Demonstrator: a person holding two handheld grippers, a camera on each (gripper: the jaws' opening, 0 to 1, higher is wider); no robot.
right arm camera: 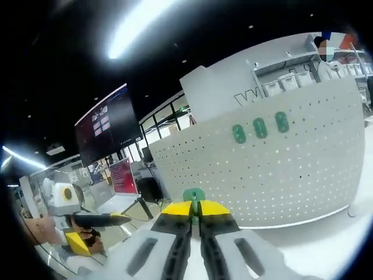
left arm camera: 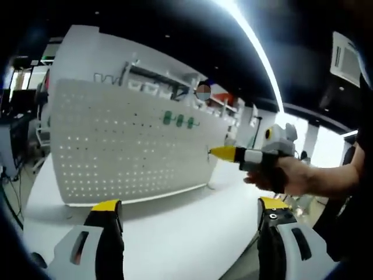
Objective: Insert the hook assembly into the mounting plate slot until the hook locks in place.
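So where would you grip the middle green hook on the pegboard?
Probably pinch its two long sides, coming straight at the front of the pegboard: the middle green hook stands upright against it, taller than wide, with gaps beside it.

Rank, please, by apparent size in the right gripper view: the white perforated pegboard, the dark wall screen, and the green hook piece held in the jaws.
1. White perforated pegboard, by far the largest.
2. Dark wall screen, though it stands farther back.
3. Green hook piece, smallest despite being nearest; the right gripper covers part of it.

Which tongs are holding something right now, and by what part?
The right tongs are shut on a green hook, pinching its lower end. The left tongs are open, holding nothing.
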